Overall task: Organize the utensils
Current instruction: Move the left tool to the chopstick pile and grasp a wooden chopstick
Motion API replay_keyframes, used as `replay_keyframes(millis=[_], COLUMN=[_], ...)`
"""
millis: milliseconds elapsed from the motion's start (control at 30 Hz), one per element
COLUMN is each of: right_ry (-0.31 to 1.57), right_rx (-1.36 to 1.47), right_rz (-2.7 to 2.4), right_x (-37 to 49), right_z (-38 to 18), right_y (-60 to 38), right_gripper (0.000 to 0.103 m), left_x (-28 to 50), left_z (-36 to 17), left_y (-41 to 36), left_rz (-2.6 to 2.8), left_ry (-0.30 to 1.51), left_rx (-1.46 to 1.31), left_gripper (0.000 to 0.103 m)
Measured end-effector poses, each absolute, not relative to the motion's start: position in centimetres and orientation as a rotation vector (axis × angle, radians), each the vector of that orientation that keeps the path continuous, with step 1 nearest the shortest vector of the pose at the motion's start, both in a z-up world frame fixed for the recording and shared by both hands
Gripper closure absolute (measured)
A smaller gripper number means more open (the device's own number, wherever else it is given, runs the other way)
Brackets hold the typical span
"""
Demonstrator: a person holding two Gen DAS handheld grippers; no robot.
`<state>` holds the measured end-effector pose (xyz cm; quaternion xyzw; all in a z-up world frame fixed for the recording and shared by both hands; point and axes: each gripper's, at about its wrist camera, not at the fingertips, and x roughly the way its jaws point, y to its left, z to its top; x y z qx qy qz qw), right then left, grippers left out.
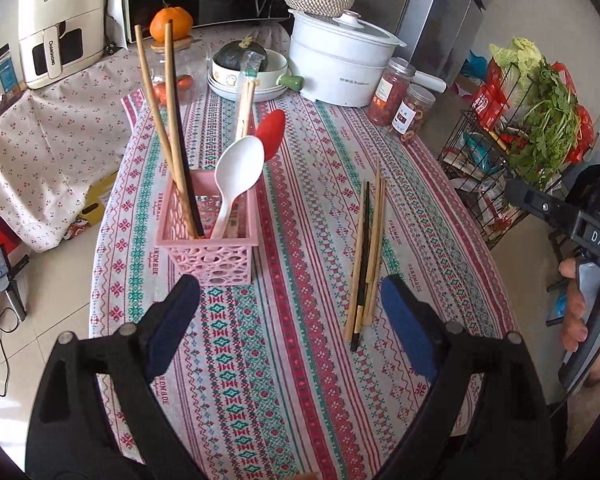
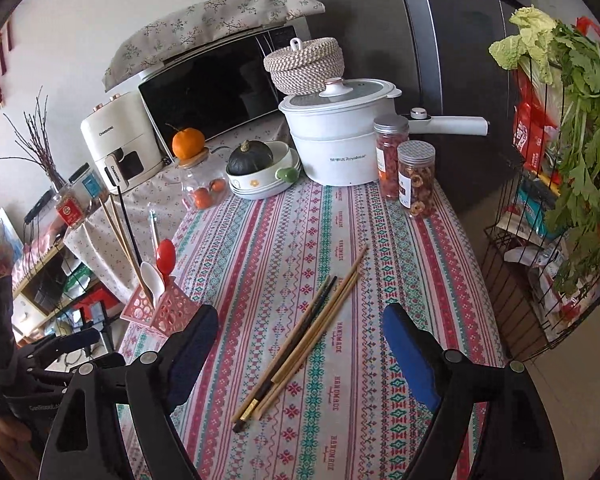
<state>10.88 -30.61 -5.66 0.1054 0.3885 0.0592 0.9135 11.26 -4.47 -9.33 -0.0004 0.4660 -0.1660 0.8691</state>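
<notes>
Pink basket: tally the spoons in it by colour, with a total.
White spoon: 1
Red spoon: 1
Total in the pink basket: 2

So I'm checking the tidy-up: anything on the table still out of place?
Yes: a loose bunch of chopsticks lies flat on the tablecloth, apart from the pink basket where the other utensils stand.

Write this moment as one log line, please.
left gripper: open, empty | right gripper: open, empty | chopsticks: loose on tablecloth | pink basket: holds spoons, chopsticks
</notes>
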Motion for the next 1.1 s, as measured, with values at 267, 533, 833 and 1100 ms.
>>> replay_keyframes(millis=[267, 533, 833, 1100], right_ry=[0.931, 1.068, 1.124, 1.171], right_rx=[0.266, 0.282, 0.309, 0.279], right_rz=[0.027, -0.009, -0.019, -0.010], right_x=[10.3, 11.1, 12.1, 13.4], right_z=[-8.8, -11.9, -13.8, -15.6], right_y=[-35.8, -38.2, -39.1, -38.9], right_gripper=[0.017, 0.017, 0.017, 0.017], left_x=[11.3, 14.6, 21.7, 24.5], left_z=[-10.4, -13.0, -17.9, -20.9], left_y=[-9.4, -15.4, -19.4, -21.4], left_rz=[-0.385, -0.406, -0.332, -0.317], left_ry=[1.029, 1.117, 1.218, 1.257], left_rx=[0.087, 0.172, 0.172, 0.192], left_gripper=[0.011, 0.042, 0.089, 0.093])
